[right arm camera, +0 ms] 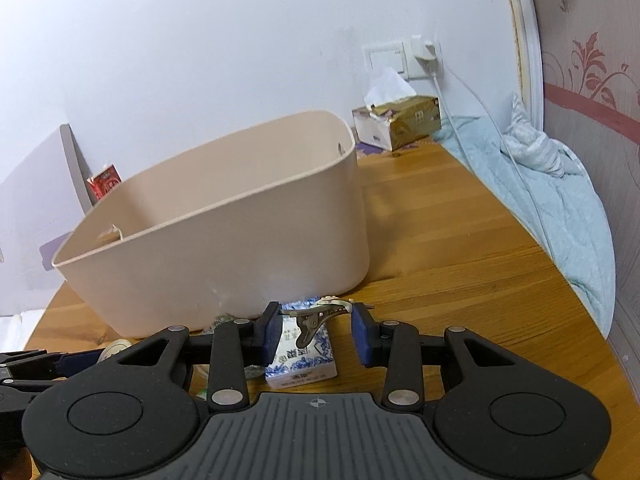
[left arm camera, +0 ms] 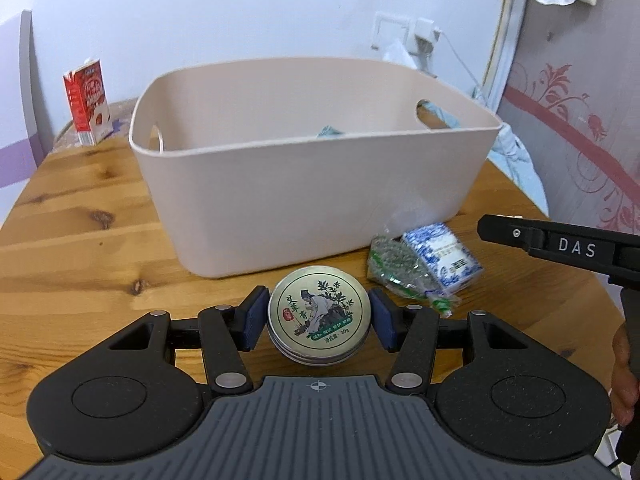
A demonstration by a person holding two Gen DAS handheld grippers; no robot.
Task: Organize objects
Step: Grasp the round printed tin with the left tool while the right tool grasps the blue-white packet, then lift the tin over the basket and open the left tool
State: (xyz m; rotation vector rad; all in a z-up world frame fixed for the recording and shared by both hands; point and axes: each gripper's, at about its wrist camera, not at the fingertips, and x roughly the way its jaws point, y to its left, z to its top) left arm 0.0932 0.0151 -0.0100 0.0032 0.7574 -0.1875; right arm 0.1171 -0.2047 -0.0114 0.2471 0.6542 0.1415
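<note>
A round metal tin [left arm camera: 318, 320] with a green herbal label sits between the blue pads of my left gripper [left arm camera: 318, 295], which is shut on it just above the wooden table [left arm camera: 80, 240]. In front of it stands a beige plastic basket [left arm camera: 312, 200]. My right gripper [right arm camera: 316, 308] is shut on a small metal hair clip [right arm camera: 310, 316], held end to end between its pads. The clip hangs over a blue-and-white patterned packet [right arm camera: 304, 360] lying by the basket [right arm camera: 224, 256]. A clear bag of green-grey bits [left arm camera: 396, 270] lies against that packet [left arm camera: 442, 258].
A red milk carton [left arm camera: 86, 104] stands at the table's far left. A tissue box [right arm camera: 396, 126] sits by the wall socket, and a light blue quilt [right arm camera: 560, 208] runs along the table's right edge. Something teal [left arm camera: 330, 131] shows inside the basket.
</note>
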